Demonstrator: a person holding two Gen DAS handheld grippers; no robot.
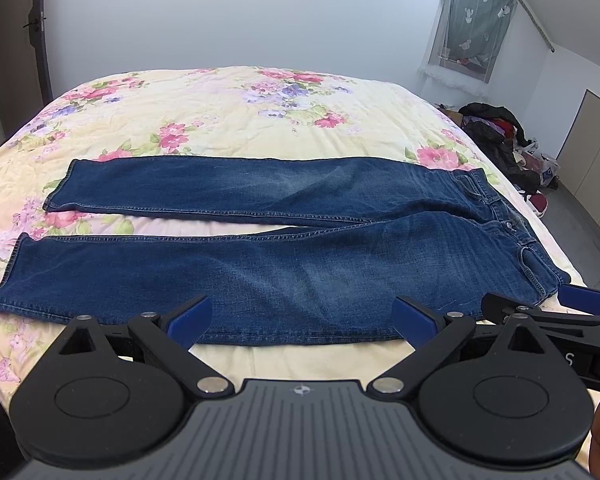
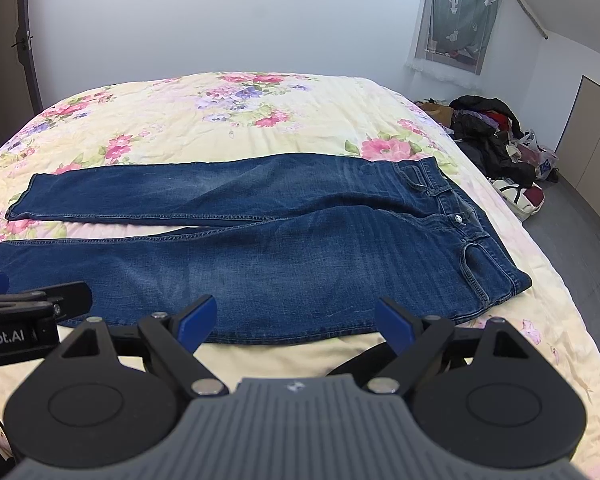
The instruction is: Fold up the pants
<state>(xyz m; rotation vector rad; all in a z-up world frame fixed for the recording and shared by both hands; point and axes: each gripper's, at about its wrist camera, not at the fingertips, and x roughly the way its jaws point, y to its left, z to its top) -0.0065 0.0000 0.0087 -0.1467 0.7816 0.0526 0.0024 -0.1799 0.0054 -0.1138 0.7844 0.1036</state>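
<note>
Jeans (image 1: 284, 248) lie flat across the floral bedspread (image 1: 220, 120), waistband (image 2: 456, 216) to your right, both legs running left with a thin strip of bedding showing between them. Nothing is folded yet, so the step in hand is most likely bringing one leg over the other.

Your left gripper (image 1: 302, 320) and right gripper (image 2: 296, 320) both hover above the near edge of the near leg with their blue fingers spread wide, gripping nothing. From the left view the right gripper shows just beside the near waist corner.

To do this well, spread your hands further along the near edge: take the right one to the waist corner and the left one toward the hem (image 1: 4, 280), which sits well off to your left. Pinch only the near leg's thickness, lift both ends together, and lay the leg over the far one so the side seams line up. Denim is stiff and heavy; a shallow bite may slip.
</note>
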